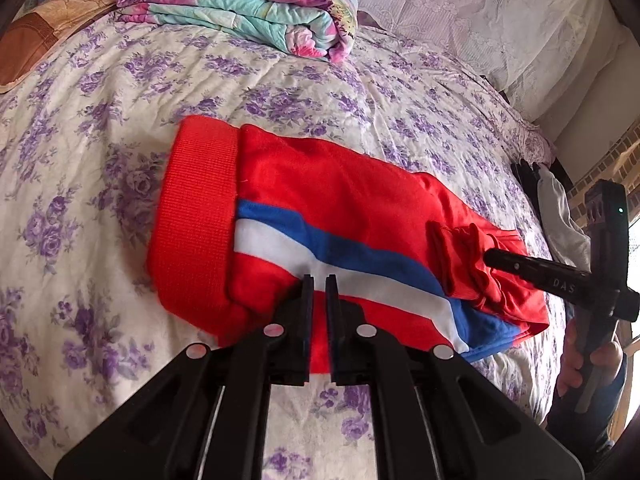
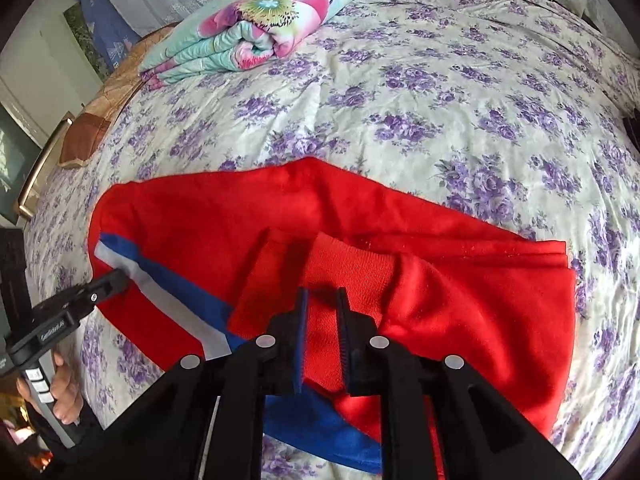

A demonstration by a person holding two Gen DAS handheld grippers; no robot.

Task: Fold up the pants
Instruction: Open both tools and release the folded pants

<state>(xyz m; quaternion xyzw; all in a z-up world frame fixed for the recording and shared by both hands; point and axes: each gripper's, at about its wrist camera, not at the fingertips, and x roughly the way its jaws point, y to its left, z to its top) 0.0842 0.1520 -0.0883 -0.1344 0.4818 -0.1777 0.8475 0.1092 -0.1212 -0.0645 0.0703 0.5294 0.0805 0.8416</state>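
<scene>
The pants [image 2: 440, 300] run under the right gripper [image 2: 323, 294] at the lower frame edge. Whether its fingers pinch cloth cannot be told.
</scene>
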